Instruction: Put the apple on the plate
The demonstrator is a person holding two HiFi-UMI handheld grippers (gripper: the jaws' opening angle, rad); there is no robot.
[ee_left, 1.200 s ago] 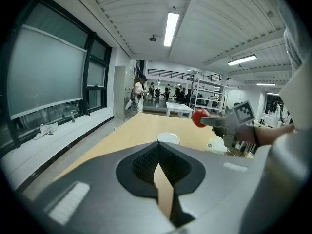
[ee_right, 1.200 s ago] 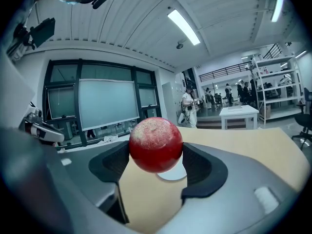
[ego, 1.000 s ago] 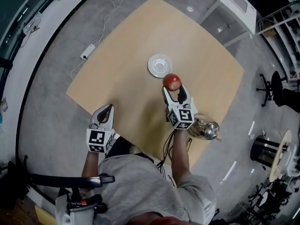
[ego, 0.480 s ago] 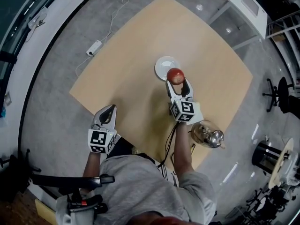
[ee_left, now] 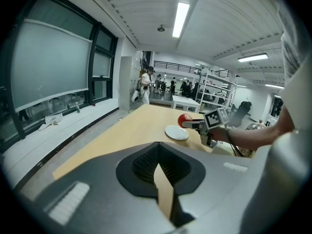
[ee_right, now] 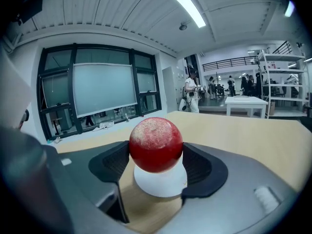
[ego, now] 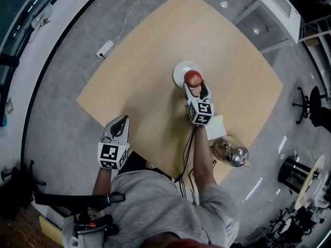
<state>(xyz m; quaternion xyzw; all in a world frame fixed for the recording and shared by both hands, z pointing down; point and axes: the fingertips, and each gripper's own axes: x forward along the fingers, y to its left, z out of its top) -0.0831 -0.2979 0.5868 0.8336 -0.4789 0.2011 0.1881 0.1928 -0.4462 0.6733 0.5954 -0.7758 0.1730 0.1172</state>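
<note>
A red apple (ee_right: 156, 144) sits clamped between the pads of my right gripper (ee_right: 156, 152), held just above the white plate (ee_right: 161, 181). From the head view the apple (ego: 193, 78) overlaps the plate (ego: 181, 71) near the middle of the wooden table (ego: 145, 71), with the right gripper (ego: 195, 88) reaching in from below. The left gripper view shows the apple (ee_left: 184, 120) and plate (ee_left: 176, 132) far ahead. My left gripper (ego: 117, 126) hovers over the table's near left edge, its jaws nearly closed with nothing between them (ee_left: 158, 172).
A shiny metal kettle (ego: 230, 152) stands at the table's near right corner, beside my right forearm. A white power strip (ego: 105, 49) and cable lie on the grey floor to the left. A white cabinet (ego: 282, 6) and shelving stand beyond the far right corner.
My right gripper has carried the apple forward and down, from short of the plate to over it. The left gripper has barely shifted.
</note>
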